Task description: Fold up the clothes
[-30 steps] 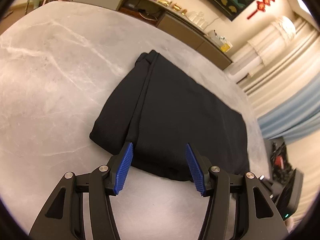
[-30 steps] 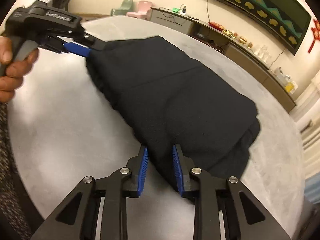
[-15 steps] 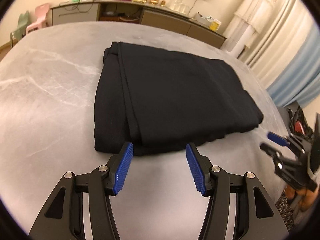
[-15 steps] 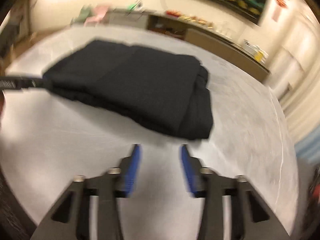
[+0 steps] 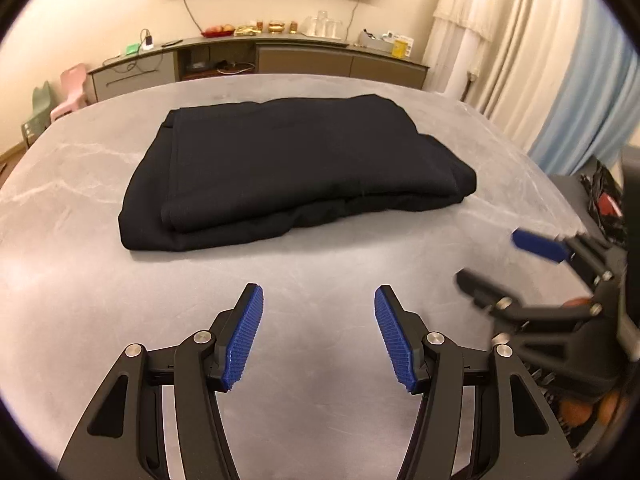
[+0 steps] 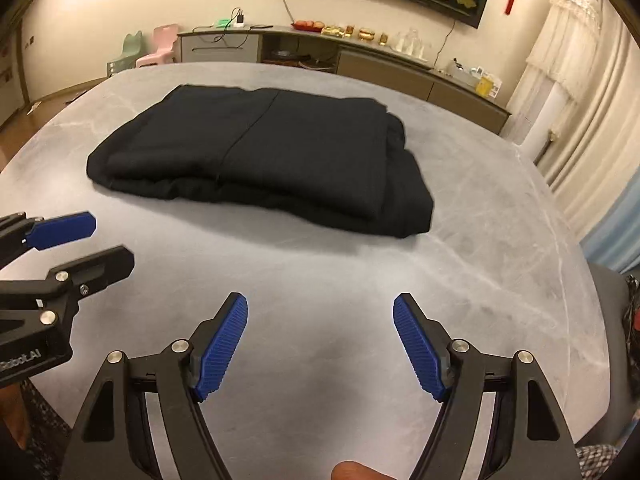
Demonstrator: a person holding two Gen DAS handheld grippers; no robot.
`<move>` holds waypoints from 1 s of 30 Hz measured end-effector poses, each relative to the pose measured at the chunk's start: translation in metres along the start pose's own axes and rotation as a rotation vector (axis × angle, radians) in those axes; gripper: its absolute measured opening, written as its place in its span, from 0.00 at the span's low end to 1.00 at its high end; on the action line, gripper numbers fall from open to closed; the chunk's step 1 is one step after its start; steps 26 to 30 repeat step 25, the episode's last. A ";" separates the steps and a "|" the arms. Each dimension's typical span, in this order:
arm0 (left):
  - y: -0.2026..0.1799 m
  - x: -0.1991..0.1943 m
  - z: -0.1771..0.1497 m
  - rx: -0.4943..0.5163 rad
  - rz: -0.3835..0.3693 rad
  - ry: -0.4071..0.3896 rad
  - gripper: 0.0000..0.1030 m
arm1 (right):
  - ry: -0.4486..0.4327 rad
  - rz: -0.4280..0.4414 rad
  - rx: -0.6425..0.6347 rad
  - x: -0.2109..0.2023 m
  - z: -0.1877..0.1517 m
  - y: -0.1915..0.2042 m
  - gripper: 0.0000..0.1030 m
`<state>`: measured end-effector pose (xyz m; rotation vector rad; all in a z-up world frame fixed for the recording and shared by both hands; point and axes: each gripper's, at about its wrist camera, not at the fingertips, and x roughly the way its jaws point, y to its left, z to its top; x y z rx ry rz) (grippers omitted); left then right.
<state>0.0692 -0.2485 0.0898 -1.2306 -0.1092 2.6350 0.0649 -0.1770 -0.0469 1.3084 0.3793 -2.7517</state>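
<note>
1. Left gripper point(image 5: 319, 336): jaws spread wide, holding nothing, hovering over bare table point(image 5: 320, 264) short of the cloth.
2. Right gripper point(image 6: 320, 344): also wide apart and empty, above the near table edge, just beside the left one.
3. Garment point(image 5: 288, 168): a black piece lying mid-table, well apart from both grippers, folded into a compact stacked rectangle with layered edges showing at its near side.
4. Judgement: folding looks finished or nearly so; at most a final tidy of the slightly uneven near edge remains.
5. Sideboard point(image 5: 260, 56) stands far behind, against the wall.
</note>
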 end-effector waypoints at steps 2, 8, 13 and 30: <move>-0.002 -0.002 -0.003 -0.021 -0.001 0.004 0.59 | -0.006 0.006 0.001 -0.003 -0.002 0.001 0.74; -0.005 -0.006 -0.012 -0.080 -0.002 0.021 0.60 | -0.015 0.021 0.010 -0.007 -0.006 -0.001 0.74; -0.006 -0.008 -0.015 -0.084 0.006 0.025 0.60 | -0.018 0.038 0.015 -0.014 -0.010 -0.009 0.74; -0.009 -0.012 -0.018 -0.085 0.010 0.028 0.60 | -0.034 0.050 0.021 -0.023 -0.013 -0.013 0.74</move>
